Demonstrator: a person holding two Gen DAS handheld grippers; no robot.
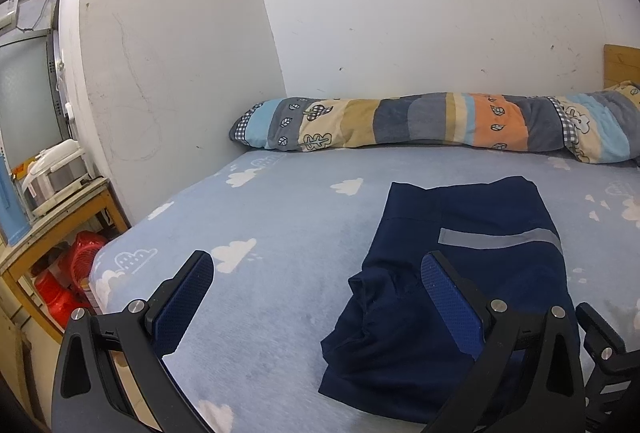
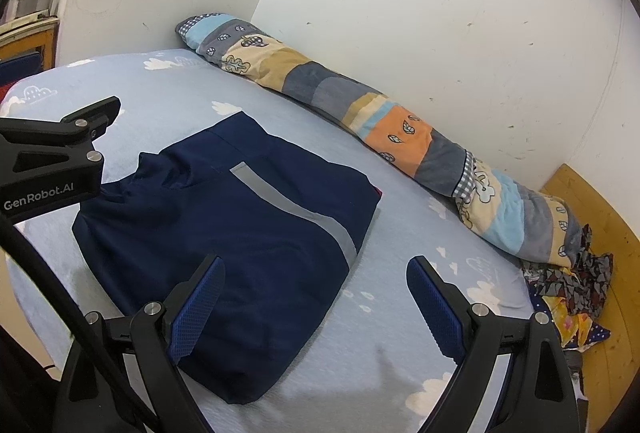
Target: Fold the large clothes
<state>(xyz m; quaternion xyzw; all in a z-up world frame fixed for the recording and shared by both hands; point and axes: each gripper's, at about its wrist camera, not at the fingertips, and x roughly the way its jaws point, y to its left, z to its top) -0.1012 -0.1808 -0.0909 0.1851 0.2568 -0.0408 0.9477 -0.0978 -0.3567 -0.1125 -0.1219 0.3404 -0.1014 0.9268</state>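
Note:
A navy garment with a grey reflective stripe (image 1: 472, 217) lies folded into a compact block on the light blue cloud-print bed sheet (image 1: 280, 217); its near left corner is bunched. My left gripper (image 1: 316, 265) is open and empty, above the sheet at the garment's left edge. In the right wrist view the same garment (image 2: 224, 233) lies flat. My right gripper (image 2: 316, 269) is open and empty over its near right edge. The left gripper (image 2: 60, 149) shows there at the garment's far left corner.
A long patchwork bolster (image 1: 432, 123) lies along the white wall at the bed's back. A wooden side table with a rice cooker (image 1: 56, 173) and red items below stands left of the bed. Crumpled patterned clothes (image 2: 572, 285) lie by the wooden headboard (image 2: 600, 233).

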